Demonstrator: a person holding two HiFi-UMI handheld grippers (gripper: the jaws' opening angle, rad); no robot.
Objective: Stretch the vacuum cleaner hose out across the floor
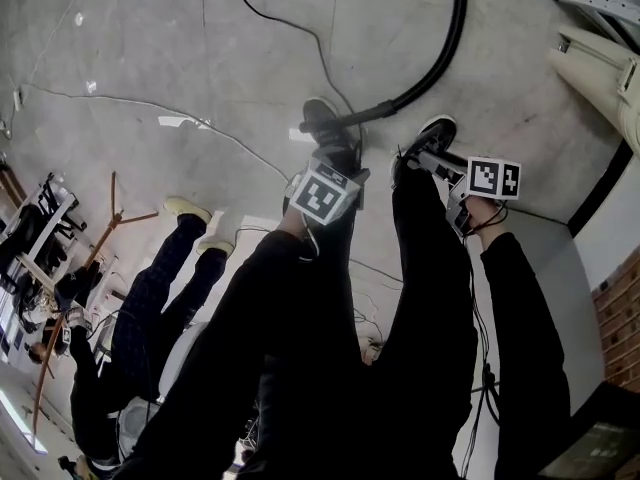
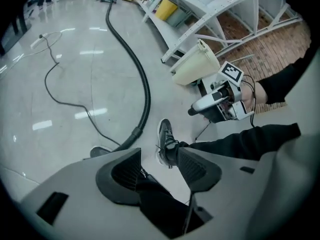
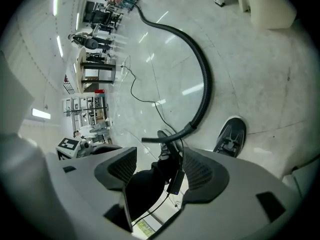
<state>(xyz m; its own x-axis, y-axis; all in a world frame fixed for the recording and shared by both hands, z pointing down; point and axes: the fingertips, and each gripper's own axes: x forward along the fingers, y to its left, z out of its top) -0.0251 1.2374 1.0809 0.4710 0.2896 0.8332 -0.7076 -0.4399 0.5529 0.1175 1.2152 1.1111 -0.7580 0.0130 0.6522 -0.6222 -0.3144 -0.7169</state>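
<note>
The black ribbed vacuum hose (image 1: 448, 53) lies on the glossy grey floor, curving in from the far side; its rigid end piece (image 1: 340, 121) rests beside my left shoe (image 1: 322, 116). In the left gripper view the hose (image 2: 145, 91) runs far back across the room. My left gripper (image 1: 335, 158) hangs above that end piece, jaws open, with only my leg and shoe behind them (image 2: 160, 164). My right gripper (image 1: 418, 156) is held over my right shoe, also open and holding nothing (image 3: 159, 166). The hose's curve (image 3: 205, 79) shows beyond it.
A thin black power cord (image 1: 290, 20) snakes across the floor next to the hose. A white metal frame and a cream bin (image 2: 196, 64) stand to the right, by a brick wall (image 1: 620, 313). Another person (image 1: 150, 298) stands at my left.
</note>
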